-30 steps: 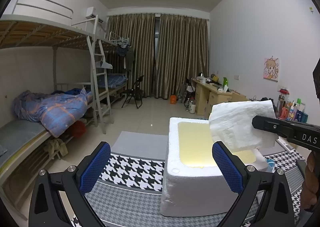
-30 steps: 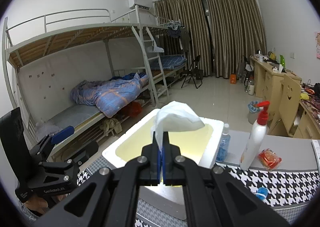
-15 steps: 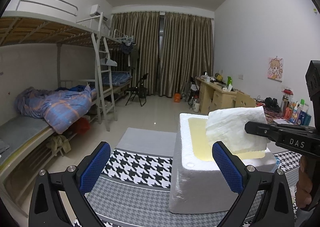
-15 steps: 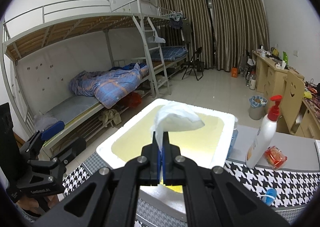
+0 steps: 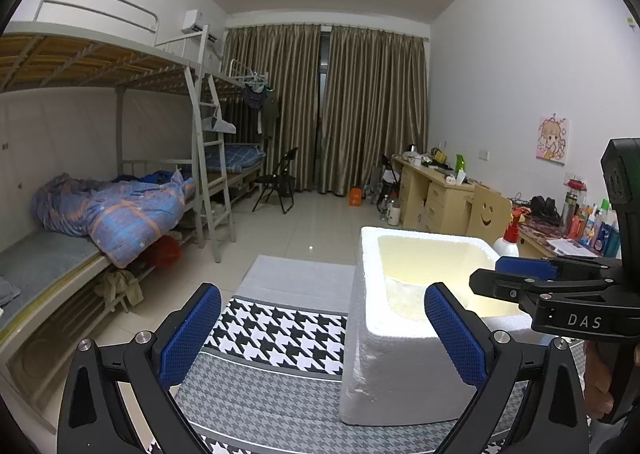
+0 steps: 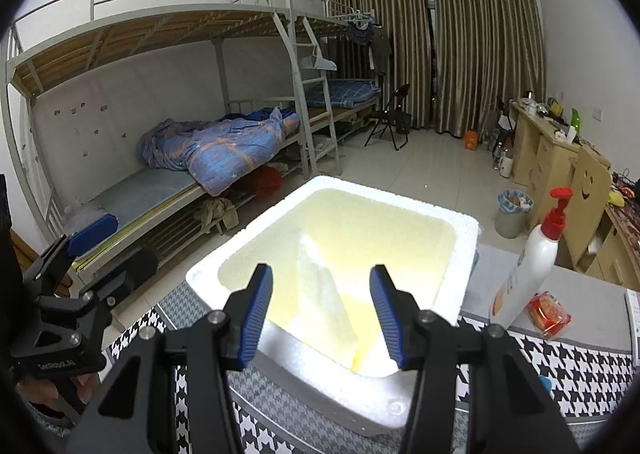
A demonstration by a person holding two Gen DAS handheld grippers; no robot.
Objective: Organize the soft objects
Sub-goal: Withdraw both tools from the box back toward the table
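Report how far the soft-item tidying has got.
Done: one white soft pad lies inside the foam box. In hand: nothing; the right gripper hangs open over the box, and the left gripper is open beside it. Left: no other loose soft item shows.

Shared dormitory bedroom: metal bunk beds (image 6: 168, 66) with ladder (image 5: 208, 158) and rumpled blue quilt (image 6: 224, 146), closed floor-length curtains (image 5: 328, 106), cluttered wooden study desks (image 5: 432, 190) beyond the fingers.

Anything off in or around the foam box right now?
Nothing is spilled or damaged. The white cloth lies inside the foam box, leaning against its wall rather than flat. The right gripper hangs open above it; the pump bottle stands upright.
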